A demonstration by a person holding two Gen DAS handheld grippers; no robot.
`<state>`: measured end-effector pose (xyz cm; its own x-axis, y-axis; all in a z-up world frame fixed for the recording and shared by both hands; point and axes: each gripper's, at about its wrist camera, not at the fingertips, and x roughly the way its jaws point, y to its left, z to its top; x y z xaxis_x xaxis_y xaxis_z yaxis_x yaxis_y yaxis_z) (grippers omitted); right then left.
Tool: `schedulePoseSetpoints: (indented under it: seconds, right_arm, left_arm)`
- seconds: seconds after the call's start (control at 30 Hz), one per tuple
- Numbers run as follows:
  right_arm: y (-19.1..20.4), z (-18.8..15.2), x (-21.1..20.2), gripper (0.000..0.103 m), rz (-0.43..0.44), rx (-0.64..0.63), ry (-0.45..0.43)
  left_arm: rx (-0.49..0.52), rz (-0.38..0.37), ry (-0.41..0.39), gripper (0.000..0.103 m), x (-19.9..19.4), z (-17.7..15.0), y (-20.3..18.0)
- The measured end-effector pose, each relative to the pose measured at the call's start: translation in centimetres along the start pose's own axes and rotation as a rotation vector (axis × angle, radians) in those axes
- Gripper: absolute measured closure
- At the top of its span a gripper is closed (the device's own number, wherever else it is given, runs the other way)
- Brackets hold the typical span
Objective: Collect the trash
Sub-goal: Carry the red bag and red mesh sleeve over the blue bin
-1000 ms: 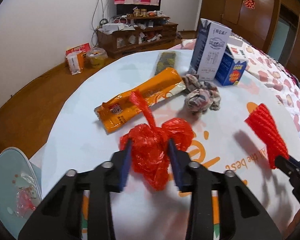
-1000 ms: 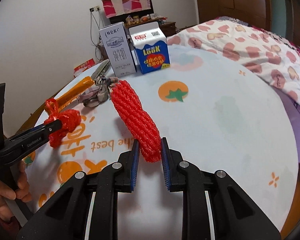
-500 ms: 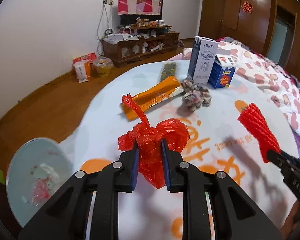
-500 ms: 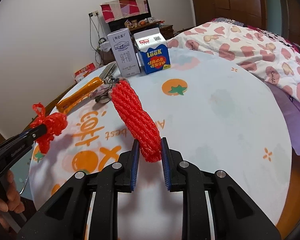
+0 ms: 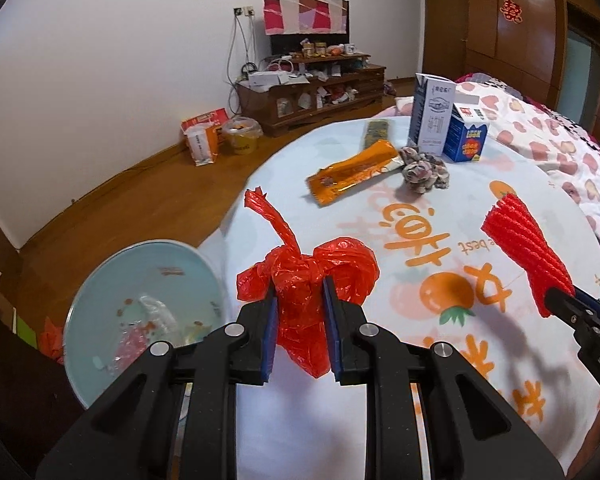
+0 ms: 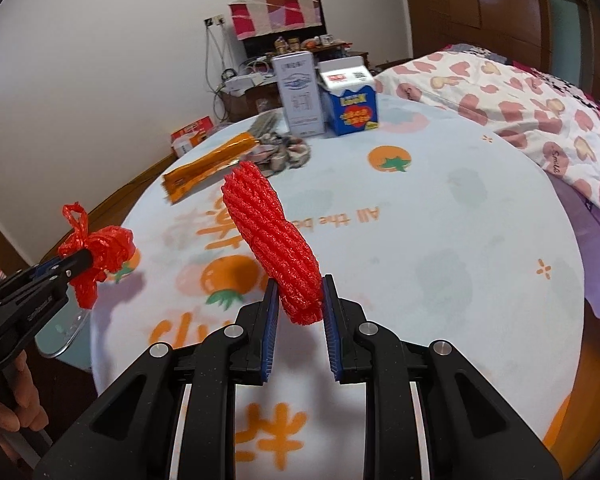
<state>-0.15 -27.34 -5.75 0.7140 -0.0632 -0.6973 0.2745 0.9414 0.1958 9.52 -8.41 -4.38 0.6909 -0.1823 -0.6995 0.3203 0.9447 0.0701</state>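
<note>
My left gripper (image 5: 299,320) is shut on a crumpled red plastic bag (image 5: 306,280) and holds it above the table's left edge, near a pale blue bin (image 5: 140,308) that stands below on the floor with scraps inside. My right gripper (image 6: 298,312) is shut on a red foam net sleeve (image 6: 272,236) and holds it above the table. The sleeve also shows in the left wrist view (image 5: 524,248), and the bag in the right wrist view (image 6: 96,256).
On the round table with orange-print cloth (image 5: 440,240) lie an orange wrapper (image 5: 356,176), a crumpled cloth wad (image 5: 424,170), a dark packet (image 5: 376,132), a tall white carton (image 5: 432,114) and a blue carton (image 5: 466,138). A bed (image 6: 520,92) is to the right.
Both grippers have lifted and pulled back toward the table's near left edge with their loads. The left gripper closed on the red bag, and the blue bin has come closer into view.
</note>
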Motion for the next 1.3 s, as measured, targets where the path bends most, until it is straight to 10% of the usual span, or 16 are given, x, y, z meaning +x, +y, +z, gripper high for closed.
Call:
schedulePoseSetpoints:
  seconds: [1.3]
  right_arm:
    - [12.8, -1.2, 1.6, 0.081, 0.131, -0.192, 0.051]
  left_arm:
    - [-0.171, 0.138, 0.011, 0.082, -1.1, -3.1, 11.4]
